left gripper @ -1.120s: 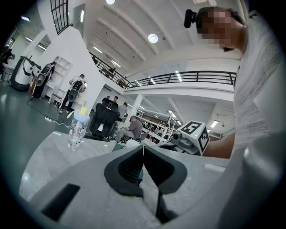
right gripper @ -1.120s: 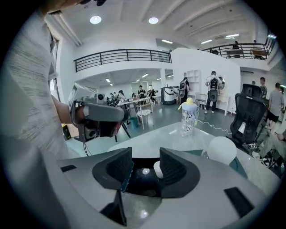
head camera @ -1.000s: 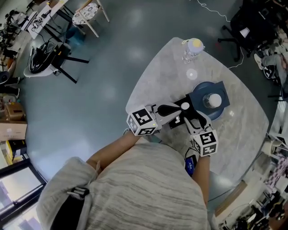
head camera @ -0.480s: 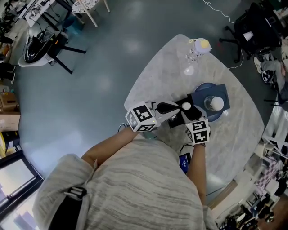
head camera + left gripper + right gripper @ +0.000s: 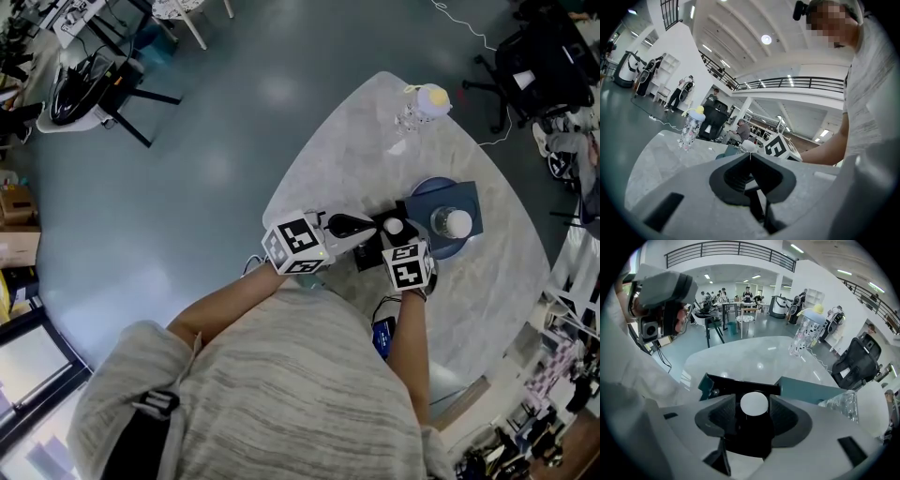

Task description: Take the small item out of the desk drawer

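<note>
A small white ball [image 5: 753, 404] lies in a black open drawer [image 5: 721, 383] on the grey table. My right gripper [image 5: 753, 405] reaches over the drawer with the ball between its fingers; a thin gap shows on each side of the ball, so the jaws stand open. From the head view the ball [image 5: 394, 226] sits just ahead of the right gripper [image 5: 395, 234], and the drawer [image 5: 371, 251] is beneath it. My left gripper [image 5: 362, 225] points right at the drawer's near end. Its jaws are shut in the left gripper view [image 5: 750, 157], with nothing visible between them.
A teal box [image 5: 469, 202] on a round blue base stands just right of the drawer, with a white-capped plastic item [image 5: 457, 223] on it. A patterned bottle [image 5: 424, 105] stands at the table's far edge. Chairs and desks stand on the floor around.
My right gripper has moved left and toward the drawer, turning to point straight at the ball. The left gripper has hardly moved.
</note>
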A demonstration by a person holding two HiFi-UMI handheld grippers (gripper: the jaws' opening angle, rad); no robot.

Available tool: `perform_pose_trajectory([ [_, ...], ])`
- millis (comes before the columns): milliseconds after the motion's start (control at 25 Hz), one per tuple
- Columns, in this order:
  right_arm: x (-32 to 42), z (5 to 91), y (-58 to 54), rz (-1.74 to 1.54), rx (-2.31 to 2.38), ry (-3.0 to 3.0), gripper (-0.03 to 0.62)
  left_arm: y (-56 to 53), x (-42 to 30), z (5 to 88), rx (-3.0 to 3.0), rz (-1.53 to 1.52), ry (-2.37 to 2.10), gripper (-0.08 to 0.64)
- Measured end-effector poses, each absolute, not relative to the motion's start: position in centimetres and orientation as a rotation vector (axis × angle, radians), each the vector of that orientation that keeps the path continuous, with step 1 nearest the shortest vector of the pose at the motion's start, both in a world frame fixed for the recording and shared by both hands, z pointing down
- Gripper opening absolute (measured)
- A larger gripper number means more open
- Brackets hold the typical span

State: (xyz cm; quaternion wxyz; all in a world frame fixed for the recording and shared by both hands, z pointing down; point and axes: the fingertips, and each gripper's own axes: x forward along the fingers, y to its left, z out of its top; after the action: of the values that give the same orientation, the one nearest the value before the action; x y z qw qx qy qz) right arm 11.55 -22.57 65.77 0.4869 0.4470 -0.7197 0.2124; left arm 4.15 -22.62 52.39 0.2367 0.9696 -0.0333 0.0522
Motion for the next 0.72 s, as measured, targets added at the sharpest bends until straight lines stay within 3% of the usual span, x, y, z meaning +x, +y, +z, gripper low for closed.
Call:
perform_pose_trajectory([
  [720, 11.9, 67.1, -23.1, 0.468, 1.072, -1.631, 0.189, -23.2, 3.9, 52.2, 2.680, 0.161, -0.038, 0.017],
])
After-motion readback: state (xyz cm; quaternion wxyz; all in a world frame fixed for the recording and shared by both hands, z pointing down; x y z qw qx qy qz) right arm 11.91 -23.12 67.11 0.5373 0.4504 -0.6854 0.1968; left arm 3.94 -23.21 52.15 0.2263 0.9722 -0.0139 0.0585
